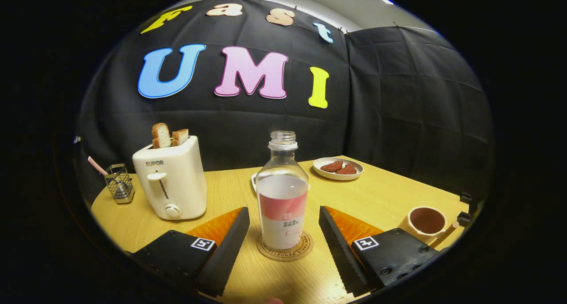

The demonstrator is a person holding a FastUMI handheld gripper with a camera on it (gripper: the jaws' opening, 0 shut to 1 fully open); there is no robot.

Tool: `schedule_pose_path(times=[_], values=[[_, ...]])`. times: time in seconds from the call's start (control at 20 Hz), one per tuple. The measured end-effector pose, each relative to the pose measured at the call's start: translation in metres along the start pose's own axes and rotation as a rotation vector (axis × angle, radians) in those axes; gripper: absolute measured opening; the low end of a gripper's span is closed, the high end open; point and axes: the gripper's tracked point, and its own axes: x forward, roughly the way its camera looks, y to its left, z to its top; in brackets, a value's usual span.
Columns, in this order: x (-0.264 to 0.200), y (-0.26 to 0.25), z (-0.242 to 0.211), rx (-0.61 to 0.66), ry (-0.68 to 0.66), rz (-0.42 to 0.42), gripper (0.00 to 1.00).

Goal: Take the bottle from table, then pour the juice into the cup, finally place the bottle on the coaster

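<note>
So taking the bottle [282, 193] as the landmark and going left to right: far off to its left sits a little wire basket [118, 183] with a striped straw poking out, then a cream toaster [172, 182] with two slices of toast [169, 135] sticking up, both parked toward the back of the table [381, 197], I guess so they stay out of the working area.

The bottle itself stands upright, cap off, dead centre on a round cork coaster [285, 247]. It's clear up top with a pale, labelled lower half, so I can't really tell how much juice is in it. Sitting square on the coaster looks like the end position the task asks for, so my read is this is the release/finish stage, though I can't be sure from one shot.

The gripper [282, 239] has its fingers spread wide, one on each side of the bottle with clear gaps, touching nothing and holding nothing. The bottle is between them, just ahead of the tips.

Behind the bottle and a bit right there's a white plate [338, 173] with reddish snacks, plus a sliver of another white dish peeking out right behind the bottle. Further right, near the table edge, is the cup [426, 223], well apart from the bottle; its inside looks dark, can't tell if that's juice.
</note>
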Motion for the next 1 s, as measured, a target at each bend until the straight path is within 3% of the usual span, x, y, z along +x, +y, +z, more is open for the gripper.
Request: schedule_pose_path(times=[0.3, 0.55, 1.0], values=[[-0.064, 0.001, 0.030, -0.032, -0.033, 0.105, 0.97], [-0.118, 0.007, 0.075, -0.147, -0.089, 0.215, 0.97], [-0.205, 0.015, 0.203, -0.034, -0.227, 0.391, 0.97]])
